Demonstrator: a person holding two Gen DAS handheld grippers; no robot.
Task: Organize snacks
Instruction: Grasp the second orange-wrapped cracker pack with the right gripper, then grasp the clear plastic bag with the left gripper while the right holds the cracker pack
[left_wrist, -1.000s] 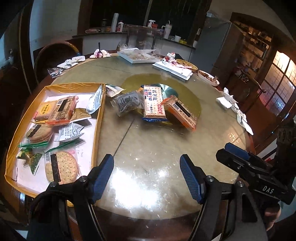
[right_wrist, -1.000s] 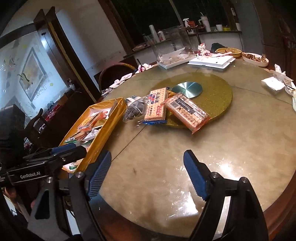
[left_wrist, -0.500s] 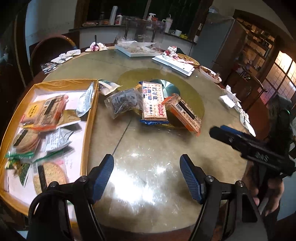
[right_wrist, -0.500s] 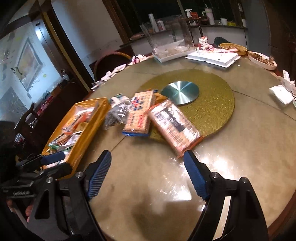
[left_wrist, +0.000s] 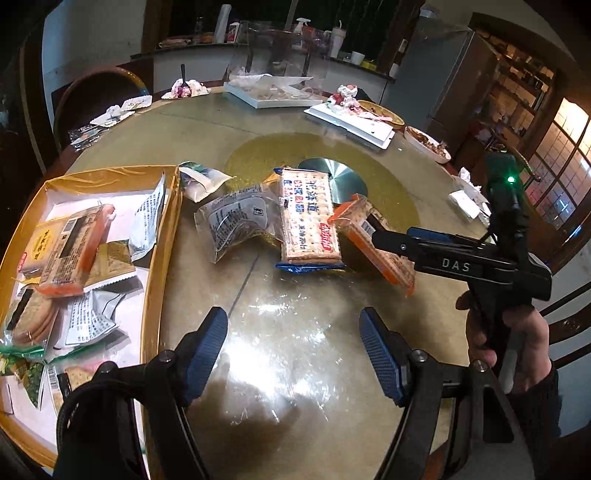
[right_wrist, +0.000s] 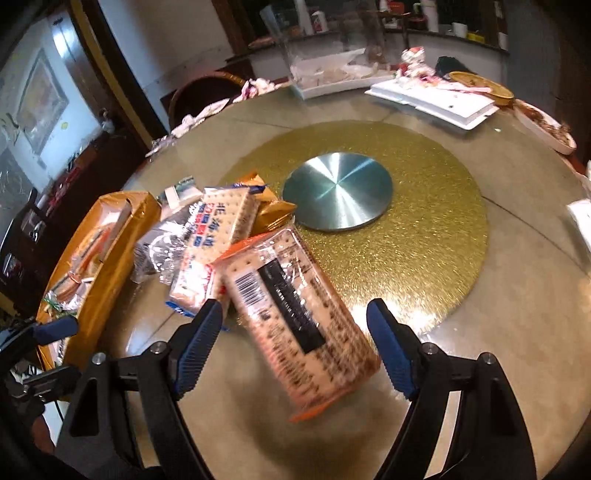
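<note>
The tray (left_wrist: 162, 258) sits at the left edge of the surface (left_wrist: 295, 332), left of the silver disc (left_wrist: 340, 177); its near corner is cut off by the left tool (left_wrist: 291, 354), and the packets inside overlap, so their lower layers cannot be made out. The left tool's jaws stand apart with nothing between them, above bare surface. Right of the tray and left of the disc lie a clear bag (left_wrist: 236, 225) and a white cracker pack (left_wrist: 308, 221), its far end reaching toward the disc. An orange cracker pack (right_wrist: 295, 314) lies just right of it, in front of the disc, on the edge of the gold mat (right_wrist: 424, 240).

From the left camera the right tool (left_wrist: 391, 240) crosses in front of this orange pack and hides its middle; a hand (left_wrist: 513, 350) grips the handle. From the right camera the orange pack shows whole but blurred, lying between the right tool's (right_wrist: 295, 332) released jaws, the pads clear of it. That view hides most of the tray's contents behind its gold wall (right_wrist: 110, 258), while the left camera shows them openly.
</note>
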